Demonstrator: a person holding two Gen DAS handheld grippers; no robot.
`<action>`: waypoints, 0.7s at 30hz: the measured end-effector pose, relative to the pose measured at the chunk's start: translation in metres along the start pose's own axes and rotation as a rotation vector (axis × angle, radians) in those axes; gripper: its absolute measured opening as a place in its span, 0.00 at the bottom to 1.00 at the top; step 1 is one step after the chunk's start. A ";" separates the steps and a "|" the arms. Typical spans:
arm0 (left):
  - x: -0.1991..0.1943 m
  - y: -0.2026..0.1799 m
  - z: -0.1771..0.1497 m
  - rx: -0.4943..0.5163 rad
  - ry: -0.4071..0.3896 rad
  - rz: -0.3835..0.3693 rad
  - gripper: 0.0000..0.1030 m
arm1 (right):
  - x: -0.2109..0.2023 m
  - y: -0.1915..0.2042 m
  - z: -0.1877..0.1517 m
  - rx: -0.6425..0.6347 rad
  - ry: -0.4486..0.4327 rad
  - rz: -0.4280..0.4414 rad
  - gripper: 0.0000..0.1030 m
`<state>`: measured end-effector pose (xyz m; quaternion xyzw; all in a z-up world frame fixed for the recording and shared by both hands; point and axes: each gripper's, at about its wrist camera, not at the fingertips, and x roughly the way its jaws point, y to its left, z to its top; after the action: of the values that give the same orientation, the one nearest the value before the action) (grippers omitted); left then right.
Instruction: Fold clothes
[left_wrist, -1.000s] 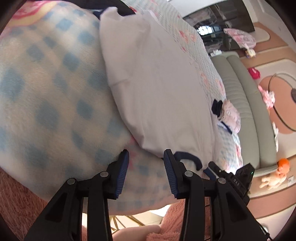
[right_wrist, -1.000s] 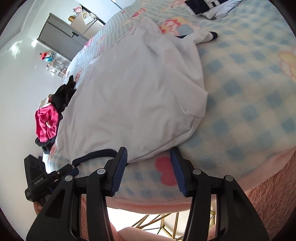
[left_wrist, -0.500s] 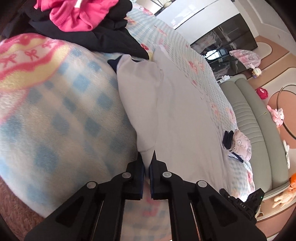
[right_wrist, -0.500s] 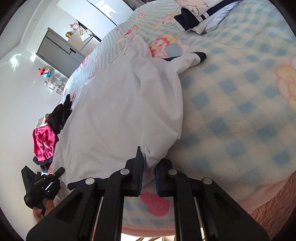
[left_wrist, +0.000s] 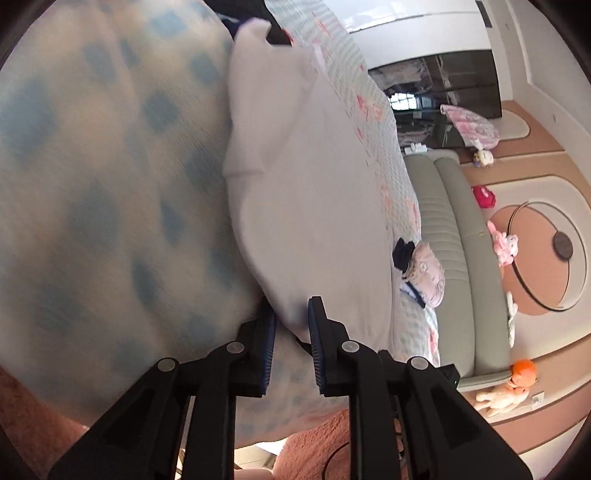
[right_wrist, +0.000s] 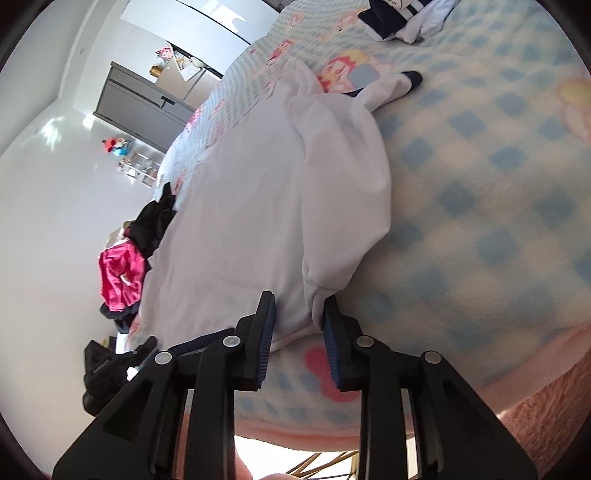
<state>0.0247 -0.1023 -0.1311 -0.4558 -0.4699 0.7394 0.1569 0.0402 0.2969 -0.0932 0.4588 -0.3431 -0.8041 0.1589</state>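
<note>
Here the left gripper (left_wrist: 291, 321) has its blue-padded jaws a narrow gap apart, having just been opening, and the near hem of the white cotton garment with navy trim (left_wrist: 314, 192) sags between them; whether the pads still press on it cannot be told. That garment lies spread across the fleecy blue-and-cream checked blanket (left_wrist: 92, 192) on the bed, with a grey-green padded bench (left_wrist: 454, 258) beyond. Further right, the right gripper (right_wrist: 299, 317) has likewise just been opening, its jaws parted around the garment's bunched corner, the right pad touching the cloth. A pink and black clothes heap (right_wrist: 129, 266) sits at the far left edge
</note>
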 end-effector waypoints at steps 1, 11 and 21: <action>0.008 -0.004 -0.001 0.005 0.015 -0.003 0.22 | 0.005 0.001 -0.001 0.008 0.015 0.012 0.26; 0.033 -0.031 -0.002 0.109 0.012 0.055 0.37 | 0.023 0.018 -0.009 -0.002 0.013 -0.060 0.53; 0.034 -0.036 -0.001 0.184 0.018 0.089 0.23 | 0.039 0.028 -0.010 -0.058 0.015 -0.083 0.44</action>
<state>0.0006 -0.0613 -0.1190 -0.4664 -0.3780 0.7817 0.1691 0.0262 0.2505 -0.1014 0.4739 -0.2991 -0.8161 0.1412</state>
